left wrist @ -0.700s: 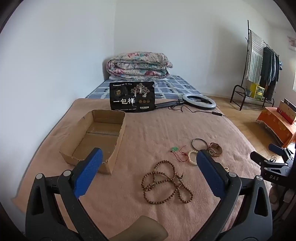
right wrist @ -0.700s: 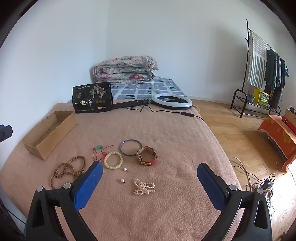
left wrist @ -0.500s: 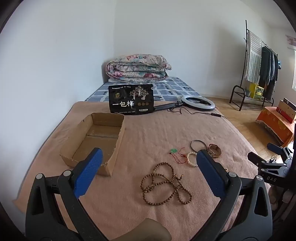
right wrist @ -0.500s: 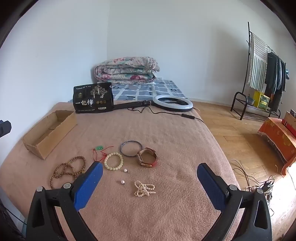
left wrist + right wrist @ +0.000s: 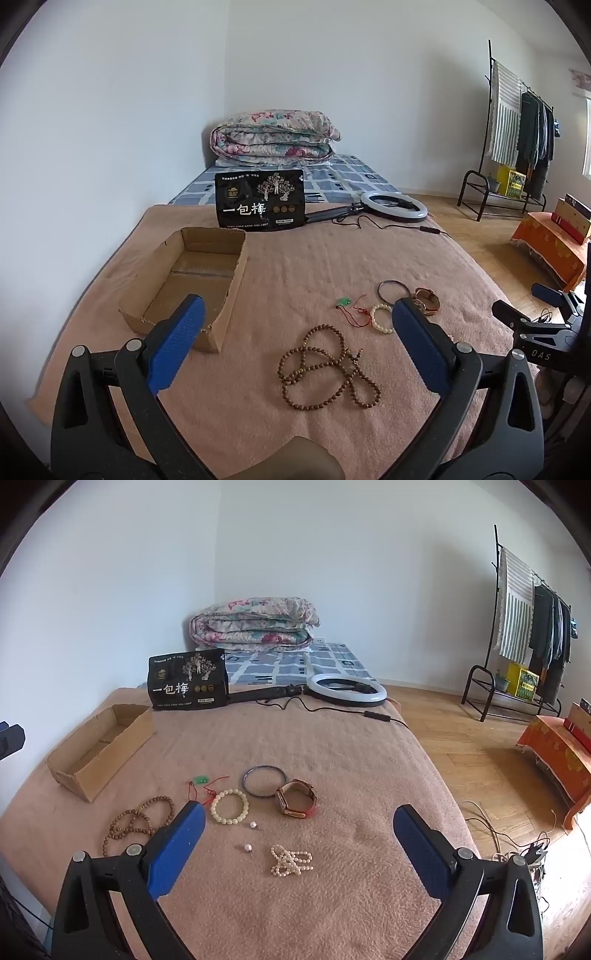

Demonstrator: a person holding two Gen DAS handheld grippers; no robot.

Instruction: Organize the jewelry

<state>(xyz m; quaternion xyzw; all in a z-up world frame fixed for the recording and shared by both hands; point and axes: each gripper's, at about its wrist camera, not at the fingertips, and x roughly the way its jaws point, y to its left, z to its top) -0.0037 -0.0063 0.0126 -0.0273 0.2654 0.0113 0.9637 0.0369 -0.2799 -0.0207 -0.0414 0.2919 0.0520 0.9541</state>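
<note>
Jewelry lies spread on a pink blanket [image 5: 332, 738]. A long string of brown wooden beads [image 5: 327, 367] sits just ahead of my left gripper [image 5: 297, 325], which hangs open and empty above it. Further on lie a green pendant on red cord [image 5: 201, 780], a cream bead bracelet [image 5: 229, 806], a dark bangle [image 5: 264, 781], a brown-strapped watch [image 5: 295, 798], two loose pearls [image 5: 248, 847] and a small pearl strand [image 5: 290, 860]. My right gripper [image 5: 299, 829] is open above the pearls, holding nothing. An empty cardboard box [image 5: 192, 284] stands at the left.
A black printed pouch [image 5: 260, 205], a ring light [image 5: 347, 690] with its cable, and a folded floral quilt [image 5: 273, 138] lie at the far end. The wall runs along the left. A clothes rack [image 5: 524, 627] and an orange-covered stand [image 5: 554, 749] are on the wooden floor at right.
Both views have tilted up slightly, so the jewelry sits a little lower in frame. Nothing on the blanket has moved and both grippers stay open.
</note>
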